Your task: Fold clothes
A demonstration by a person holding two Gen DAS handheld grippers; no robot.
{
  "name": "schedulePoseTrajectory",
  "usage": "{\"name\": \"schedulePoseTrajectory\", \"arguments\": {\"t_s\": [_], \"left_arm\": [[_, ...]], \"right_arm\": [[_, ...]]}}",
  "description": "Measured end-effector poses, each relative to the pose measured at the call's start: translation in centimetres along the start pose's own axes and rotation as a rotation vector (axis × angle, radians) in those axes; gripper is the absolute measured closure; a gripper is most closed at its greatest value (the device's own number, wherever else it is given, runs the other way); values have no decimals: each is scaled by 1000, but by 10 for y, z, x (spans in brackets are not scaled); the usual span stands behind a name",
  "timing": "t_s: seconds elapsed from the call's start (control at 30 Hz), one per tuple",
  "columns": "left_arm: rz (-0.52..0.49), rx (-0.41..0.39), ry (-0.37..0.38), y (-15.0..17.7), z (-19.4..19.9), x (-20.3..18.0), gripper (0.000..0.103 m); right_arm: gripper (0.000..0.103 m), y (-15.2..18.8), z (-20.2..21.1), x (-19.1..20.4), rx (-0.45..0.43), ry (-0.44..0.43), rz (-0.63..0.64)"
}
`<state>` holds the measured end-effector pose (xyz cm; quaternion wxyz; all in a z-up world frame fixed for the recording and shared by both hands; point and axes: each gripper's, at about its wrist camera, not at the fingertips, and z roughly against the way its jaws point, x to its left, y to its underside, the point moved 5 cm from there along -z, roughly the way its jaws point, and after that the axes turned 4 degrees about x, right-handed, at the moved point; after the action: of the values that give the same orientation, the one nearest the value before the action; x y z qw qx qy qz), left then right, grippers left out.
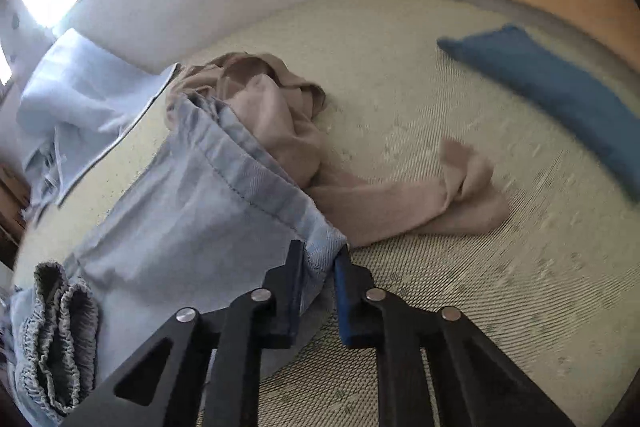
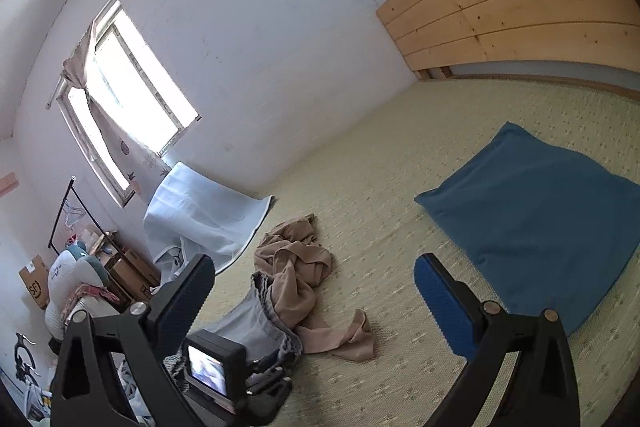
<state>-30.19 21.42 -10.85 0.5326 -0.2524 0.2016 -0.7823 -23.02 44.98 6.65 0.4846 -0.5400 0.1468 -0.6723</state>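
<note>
A pale blue denim garment lies spread on the woven bed mat, its elastic waistband bunched at the lower left. My left gripper is shut on the corner of its hem, and the cloth is pinched between the blue pads. A crumpled beige garment lies partly over the denim, one leg trailing right. In the right wrist view my right gripper stands open above the bed with nothing between its fingers. The denim, the beige garment and the left gripper's body lie below it.
A blue pillow lies at the right near the wooden headboard. A pale blue blanket is heaped against the white wall at the bed's far left. Beyond the bed edge stand boxes, a rack and plush toys.
</note>
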Motion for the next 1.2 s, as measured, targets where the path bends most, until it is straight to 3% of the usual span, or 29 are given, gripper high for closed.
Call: {"name": "schedulePoseTrajectory", "arguments": {"t_s": [0.33,0.63,0.83,0.9,1.07,1.1,1.2], "left_arm": [[150,-104,132,-23,70,72,92],[328,-181,221,-36,111,144,93],[463,-314,221,-26,171,219,93],[531,-367,197,-8,191,249,93],[912,-454,105,117,199,349,94],[1020,-430,83,153,187,366,94],[1277,-219,31,259,113,396,94]], "right_arm": [[1,13,-17,13,56,-40,18],[1,48,-58,44,205,-96,97],[1,67,-78,59,265,-98,150],[1,72,-83,63,280,-98,171],[1,88,-92,75,328,-91,256],[1,92,-93,78,337,-88,277],[1,103,-97,83,359,-83,325]]}}
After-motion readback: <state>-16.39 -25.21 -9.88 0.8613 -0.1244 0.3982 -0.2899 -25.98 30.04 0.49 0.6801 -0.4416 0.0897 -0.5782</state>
